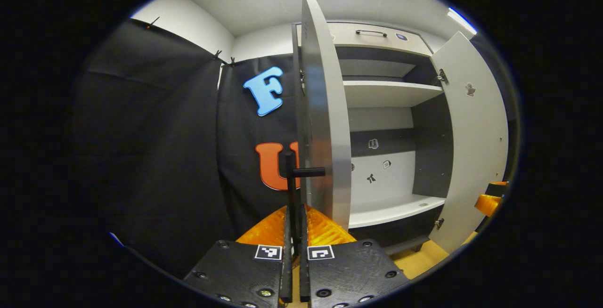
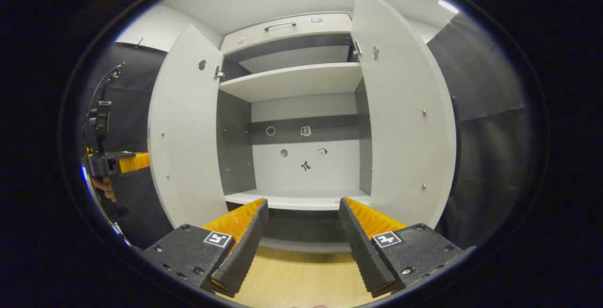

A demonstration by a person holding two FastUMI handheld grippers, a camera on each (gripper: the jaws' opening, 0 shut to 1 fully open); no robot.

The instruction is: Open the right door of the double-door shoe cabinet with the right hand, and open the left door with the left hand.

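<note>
A: Left gripper view: left gripper (image 1: 293, 232) pinches the handle (image 1: 293, 190) of the left door (image 1: 325, 124), which stands edge-on, swung wide.
B: Release squarely, I'd say, without dragging the door.
A: Right gripper (image 2: 301, 232) is spread, empty; beyond it the right door (image 2: 405, 110) stands fully open.

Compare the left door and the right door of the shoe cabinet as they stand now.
The left door has its handle clamped between the left gripper fingers; the right door is touched by nothing, and the right gripper hangs open facing the shelves. In the left gripper view the left door shows edge-on, the right door by its inner face. Both are pale and swung open.
</note>
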